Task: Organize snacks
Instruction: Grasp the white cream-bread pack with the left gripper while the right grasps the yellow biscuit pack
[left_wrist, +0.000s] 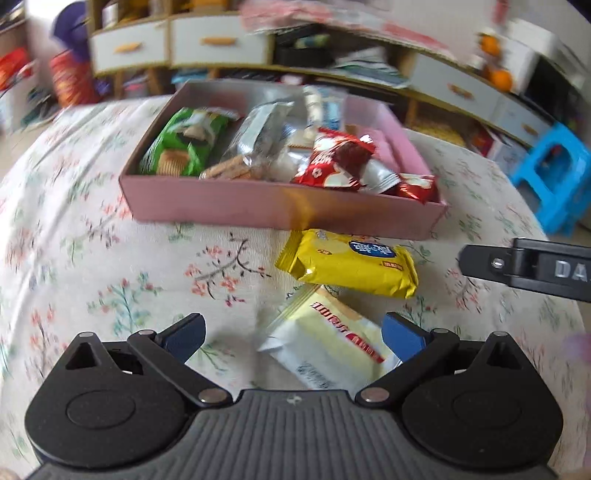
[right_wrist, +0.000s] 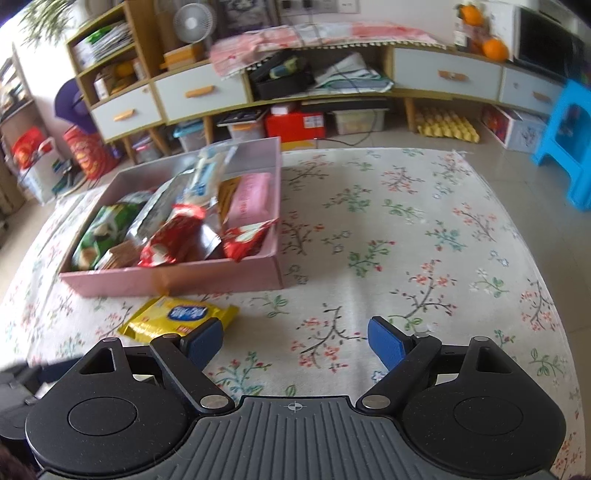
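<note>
A pink box (left_wrist: 258, 206) (right_wrist: 221, 275) on the floral tablecloth holds several snack packets, among them a green one (left_wrist: 184, 142) and red ones (left_wrist: 340, 160). In front of the box lies a yellow packet (left_wrist: 351, 264) (right_wrist: 181, 317). Nearer to me a white and cream packet (left_wrist: 332, 347) lies between the spread blue pads of my left gripper (left_wrist: 295, 336), which is open and does not press on it. My right gripper (right_wrist: 295, 341) is open over bare cloth, with the yellow packet just beyond its left fingertip. One finger of the right gripper (left_wrist: 517, 266) shows at the right edge of the left wrist view.
Beyond the table stand low cabinets with white drawers (right_wrist: 199, 92) and cluttered shelves. A blue plastic stool (left_wrist: 557, 177) (right_wrist: 569, 147) stands at the right. Storage bins and a red box (right_wrist: 295, 123) sit under the cabinets. Floral cloth (right_wrist: 424, 229) spreads to the right of the pink box.
</note>
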